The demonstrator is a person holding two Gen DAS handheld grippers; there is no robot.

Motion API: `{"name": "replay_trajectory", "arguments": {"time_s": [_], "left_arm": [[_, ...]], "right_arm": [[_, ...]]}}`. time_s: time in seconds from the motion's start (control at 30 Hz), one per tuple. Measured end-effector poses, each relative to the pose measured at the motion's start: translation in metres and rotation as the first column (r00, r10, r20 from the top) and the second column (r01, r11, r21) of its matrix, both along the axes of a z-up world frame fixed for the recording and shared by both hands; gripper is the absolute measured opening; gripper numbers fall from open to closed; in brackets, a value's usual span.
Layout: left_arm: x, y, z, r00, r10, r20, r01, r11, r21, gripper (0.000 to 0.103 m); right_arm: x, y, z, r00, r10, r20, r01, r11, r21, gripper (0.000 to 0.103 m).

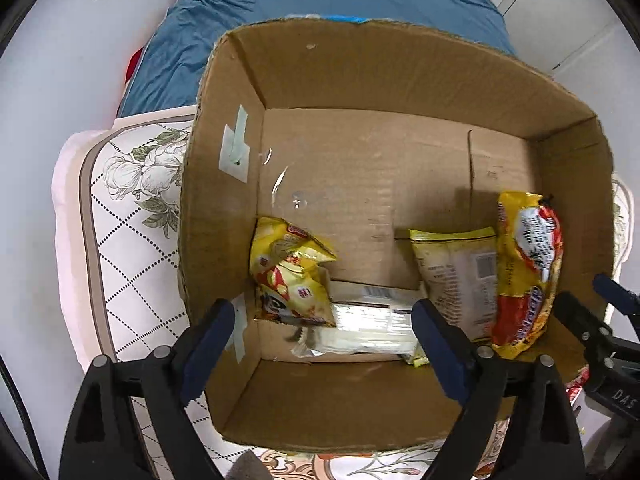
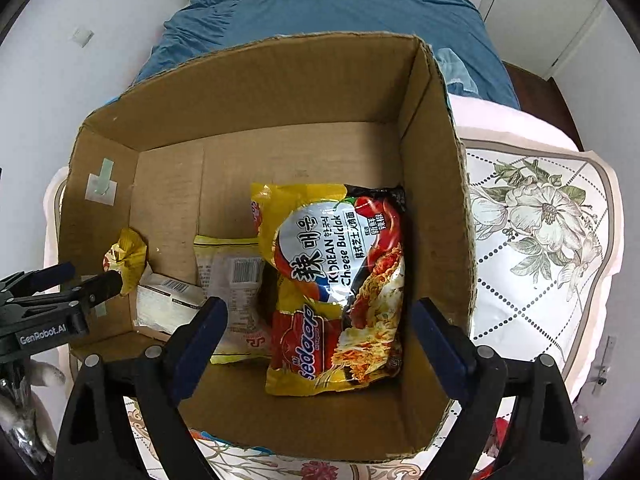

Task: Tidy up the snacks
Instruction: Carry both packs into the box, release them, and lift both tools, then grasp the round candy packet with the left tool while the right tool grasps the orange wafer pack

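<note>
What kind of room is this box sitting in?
Most likely a bedroom. The cardboard box sits on a flowery quilted bed cover, with blue bedding bunched up behind it and white cupboard doors in the corner.

Both cams sit on the grippers, looking straight down along the fingers into an open box (image 1: 400,80), close above its rim.

Left wrist cam: over the box's left-near corner; left wall and the quilt (image 1: 132,232) outside it fill the left of frame. The right gripper (image 1: 592,304) shows at the right edge.

Right wrist cam: over the right-near part, right wall and quilt (image 2: 540,240) to the right. The left gripper (image 2: 86,282) pokes in at the left edge.

Shared: box floor and far wall, taped label (image 1: 236,152) (image 2: 102,186) on the left wall, noodle pack (image 1: 528,272) (image 2: 340,288), blue cloth (image 1: 300,0) (image 2: 320,12) beyond the box.
</note>
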State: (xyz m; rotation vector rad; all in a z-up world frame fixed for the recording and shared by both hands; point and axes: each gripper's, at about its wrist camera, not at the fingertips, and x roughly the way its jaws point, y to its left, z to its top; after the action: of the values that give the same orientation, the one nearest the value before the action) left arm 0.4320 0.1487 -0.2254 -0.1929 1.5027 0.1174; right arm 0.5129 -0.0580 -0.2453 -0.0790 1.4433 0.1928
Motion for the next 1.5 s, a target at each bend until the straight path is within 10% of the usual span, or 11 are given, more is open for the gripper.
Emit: {"name": "replay_trajectory", "arguments": {"time_s": [0.5, 1.07, 1.5], "left_arm": [[-0.061, -0.018, 0.057, 0.973, 0.033, 0.230, -0.047, 0.998, 0.053, 0.091], [-0.147, -0.033, 0.127, 0.886, 0.020, 0.463, -0.103, 0.982, 0.156, 0.091], [-0.194, -0.027, 0.138, 0.873, 0.040, 0.486, -0.127, 0.981, 0.147, 0.091]], "right_arm": [[-0.049, 0.005, 0.040, 0.989, 0.019, 0.144, -0.020, 1.000, 0.002, 0.096], [-0.127, -0.014, 0.116, 0.930, -0.030, 0.367, 0.011, 0.999, 0.052, 0.096], [-0.179, -0.006, 0.108, 0.952, -0.043, 0.302, 0.008, 0.993, 0.118, 0.096]]}}
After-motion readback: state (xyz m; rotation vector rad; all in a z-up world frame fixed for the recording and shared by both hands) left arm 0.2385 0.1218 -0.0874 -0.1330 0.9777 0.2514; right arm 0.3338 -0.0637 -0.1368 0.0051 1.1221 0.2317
